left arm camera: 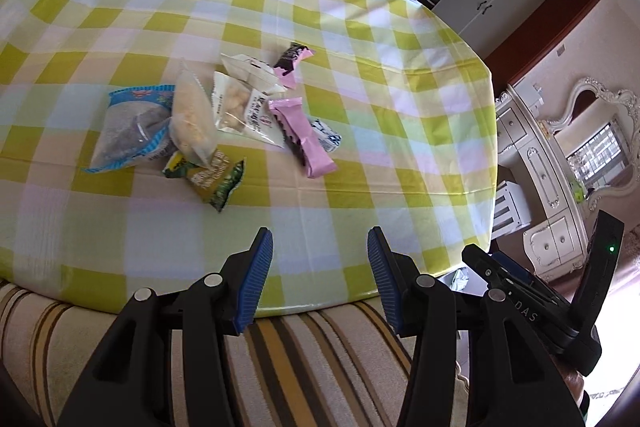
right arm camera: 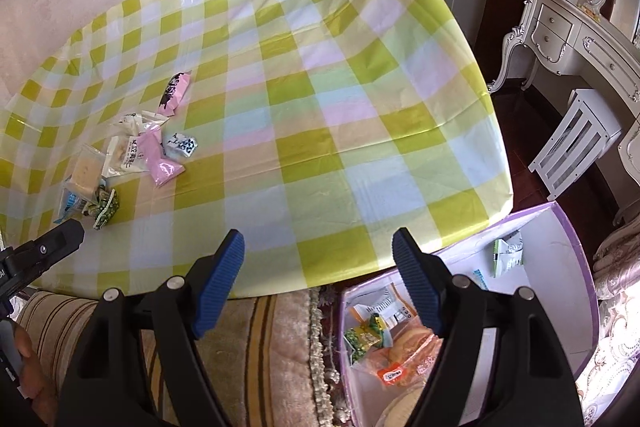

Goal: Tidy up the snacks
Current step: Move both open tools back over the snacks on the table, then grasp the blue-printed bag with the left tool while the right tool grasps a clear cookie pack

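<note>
Hovering over the near edge of the table (left arm camera: 360,75), the left gripper (left arm camera: 320,259) has its blue pads apart with nothing between them, aimed toward the heap of snacks (left arm camera: 216,115) near the middle of the checked cloth. That heap is a loose overlap of small packets: a blue-trimmed bag (left arm camera: 128,131), a green packet (left arm camera: 208,179) nearest the edge, and a pink bar (left arm camera: 304,139) on the right side. The right gripper (right arm camera: 318,267) hangs at the table's corner, spread wide with empty jaws, just above the purple-rimmed box (right arm camera: 576,247) that sits on the floor beside the table. Several packets (right arm camera: 384,343) already lie inside it, so I take it as the collecting bin, placed low and close to shorten each trip. The heap looks to be next.
</note>
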Available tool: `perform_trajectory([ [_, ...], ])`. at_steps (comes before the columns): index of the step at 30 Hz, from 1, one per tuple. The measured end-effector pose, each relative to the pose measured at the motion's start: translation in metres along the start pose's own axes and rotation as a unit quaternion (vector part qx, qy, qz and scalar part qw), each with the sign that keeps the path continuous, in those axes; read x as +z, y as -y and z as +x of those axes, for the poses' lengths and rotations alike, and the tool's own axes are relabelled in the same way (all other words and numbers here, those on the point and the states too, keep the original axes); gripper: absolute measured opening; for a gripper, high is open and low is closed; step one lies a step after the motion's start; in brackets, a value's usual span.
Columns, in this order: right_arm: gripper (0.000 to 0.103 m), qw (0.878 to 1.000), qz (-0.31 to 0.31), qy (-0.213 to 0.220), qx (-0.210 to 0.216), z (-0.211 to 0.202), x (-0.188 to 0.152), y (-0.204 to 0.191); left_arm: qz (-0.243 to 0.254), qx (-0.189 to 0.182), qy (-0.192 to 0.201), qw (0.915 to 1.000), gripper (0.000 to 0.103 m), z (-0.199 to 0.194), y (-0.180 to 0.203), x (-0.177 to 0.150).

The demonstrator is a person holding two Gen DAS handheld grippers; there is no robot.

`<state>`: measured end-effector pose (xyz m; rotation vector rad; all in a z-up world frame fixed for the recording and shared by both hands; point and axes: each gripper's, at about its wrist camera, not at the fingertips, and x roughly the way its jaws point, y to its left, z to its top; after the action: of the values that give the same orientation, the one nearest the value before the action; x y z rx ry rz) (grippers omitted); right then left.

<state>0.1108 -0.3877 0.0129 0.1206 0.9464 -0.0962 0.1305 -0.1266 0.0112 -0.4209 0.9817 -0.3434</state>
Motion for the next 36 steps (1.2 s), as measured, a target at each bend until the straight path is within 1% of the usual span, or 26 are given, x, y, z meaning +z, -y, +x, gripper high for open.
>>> perform_trajectory([
  [4, 0.076, 1.000, -0.017, -0.005, 0.009, 0.006, 0.003, -0.021, -0.035, 0.016, 0.017, 0.9991, 0.048, -0.013, -0.028, 0.004],
  [10, 0.076, 0.999, -0.037, -0.012, 0.019, 0.015, 0.006, -0.045, -0.091, 0.047, 0.039, 0.9940, 0.048, -0.030, -0.074, 0.013],
  [13, 0.076, 0.999, -0.046, -0.017, 0.023, 0.020, 0.007, -0.053, -0.107, 0.058, 0.042, 0.9916, 0.048, -0.032, -0.089, 0.017],
  [17, 0.076, 0.998, -0.054, -0.019, 0.028, 0.025, 0.011, -0.062, -0.113, 0.067, 0.042, 0.9905, 0.048, -0.029, -0.098, 0.023],
  [22, 0.076, 0.997, -0.065, -0.017, 0.040, 0.030, 0.017, -0.077, -0.112, 0.071, 0.041, 0.9903, 0.048, -0.025, -0.104, 0.030],
  [27, 0.076, 0.995, -0.076, -0.013, 0.063, 0.033, 0.025, -0.102, -0.120, 0.072, 0.042, 0.9892, 0.049, -0.020, -0.114, 0.040],
  [31, 0.077, 0.992, -0.086, -0.008, 0.091, 0.034, 0.033, -0.132, -0.136, 0.065, 0.044, 0.9876, 0.049, -0.019, -0.128, 0.046],
  [36, 0.076, 0.987, -0.104, -0.006, 0.125, 0.039, 0.041, -0.175, -0.156, 0.055, 0.047, 0.9851, 0.052, -0.021, -0.142, 0.049],
])
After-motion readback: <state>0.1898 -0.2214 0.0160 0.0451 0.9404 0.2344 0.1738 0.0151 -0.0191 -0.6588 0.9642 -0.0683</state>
